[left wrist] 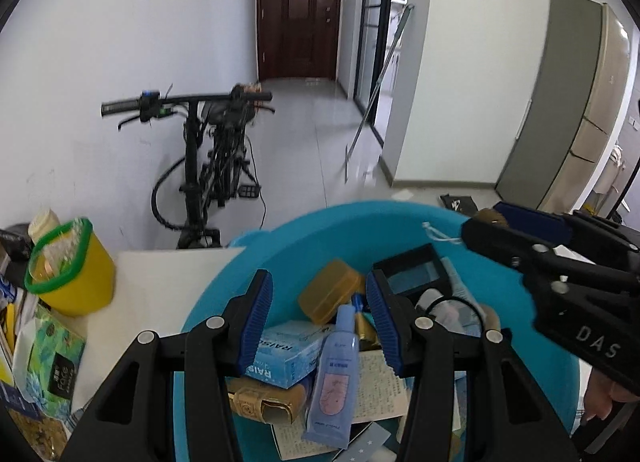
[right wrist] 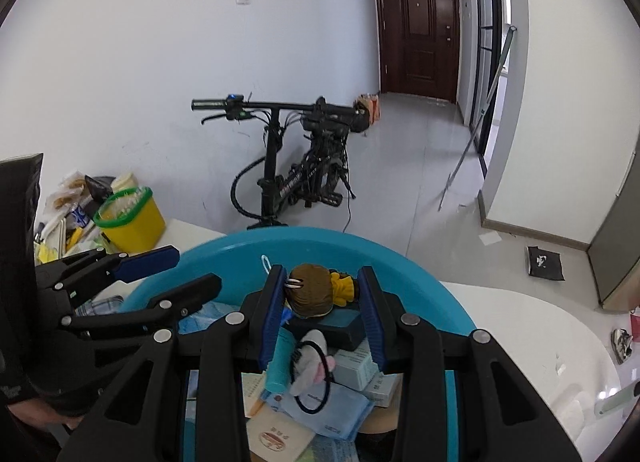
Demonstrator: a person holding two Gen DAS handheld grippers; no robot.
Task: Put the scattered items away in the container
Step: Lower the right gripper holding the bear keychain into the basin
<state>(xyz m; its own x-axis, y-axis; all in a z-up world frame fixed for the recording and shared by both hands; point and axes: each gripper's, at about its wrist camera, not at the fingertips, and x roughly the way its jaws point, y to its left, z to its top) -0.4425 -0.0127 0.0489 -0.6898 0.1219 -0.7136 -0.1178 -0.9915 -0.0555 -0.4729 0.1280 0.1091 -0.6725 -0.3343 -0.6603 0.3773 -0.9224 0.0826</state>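
A doll (right wrist: 310, 294) is gripped in the right gripper's (right wrist: 322, 302) jaws above the basin (right wrist: 424, 262) on the desk (right wrist: 520, 322). The left gripper's (left wrist: 318, 314) jaws are held open and empty over it. Dropping-in is judged underway; next, the right jaws must be opened.

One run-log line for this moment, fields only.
left claw: open, empty, over blue basin | right claw: shut on brown-haired doll, above basin | basin: holds many items
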